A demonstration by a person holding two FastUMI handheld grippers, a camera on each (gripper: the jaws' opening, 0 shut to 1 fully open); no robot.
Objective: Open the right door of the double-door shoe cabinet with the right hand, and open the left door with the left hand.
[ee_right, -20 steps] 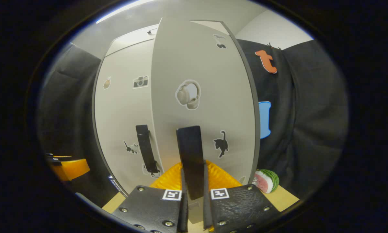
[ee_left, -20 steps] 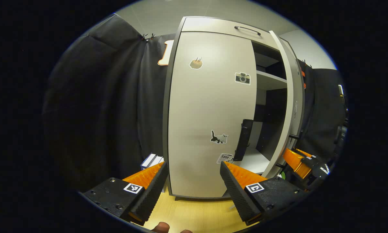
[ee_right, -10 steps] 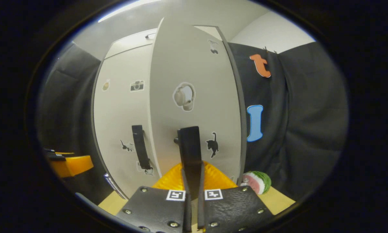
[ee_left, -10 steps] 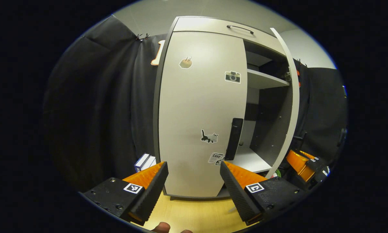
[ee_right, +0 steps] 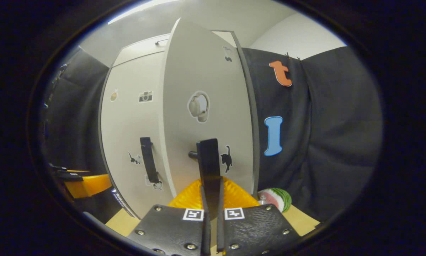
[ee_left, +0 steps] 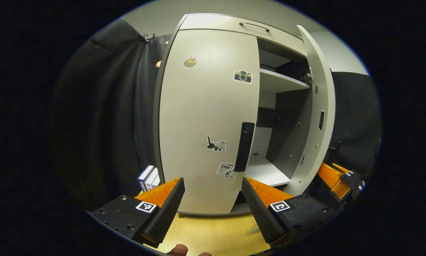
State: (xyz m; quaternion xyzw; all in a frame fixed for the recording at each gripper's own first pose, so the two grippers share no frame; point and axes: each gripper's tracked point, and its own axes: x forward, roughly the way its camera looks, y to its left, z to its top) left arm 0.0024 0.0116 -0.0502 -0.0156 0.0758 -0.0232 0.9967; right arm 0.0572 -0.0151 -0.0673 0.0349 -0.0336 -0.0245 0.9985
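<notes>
The right gripper (ee_right: pixel 211 209) was seen clenched on the right door handle (ee_right: pixel 209 167), a flat, dark, upright bar pinched between both ribbed fingers low in the right gripper view. The right door (ee_right: pixel 206 106), a smooth pale-grey panel with a dark edge band, was swung out from the shoe cabinet (ee_left: pixel 234 26); in the left gripper view its inner face (ee_left: pixel 318 117) was seen standing open, and a pale shelf (ee_left: pixel 278 80) and a pale floor board were exposed inside against dark inner walls. The left gripper (ee_left: pixel 213 199) was held released, its two ridged, wedge-shaped fingers spread wide and short of the left door (ee_left: pixel 206 117), touching nothing. That door was shut, and its own handle (ee_left: pixel 244 147), a dark rectangular bar, was seen at its right edge, above and between the fingers. Stickers were noted on the left door: a camera (ee_left: pixel 242 76), a cat (ee_left: pixel 216 144) and a small tag on which the word "Love" could be read (ee_left: pixel 225 167). A headphone sticker (ee_right: pixel 198 106) and a black cat sticker (ee_right: pixel 226 159) were seen on the right door's front. A light wooden floor (ee_left: pixel 213 234) lay beneath the cabinet. Small boxes (ee_left: pixel 147 176) stood beside the cabinet's left foot, their print too small to be read, and a watermelon-patterned ball (ee_right: pixel 275 199) lay near the right door's lower corner.
</notes>
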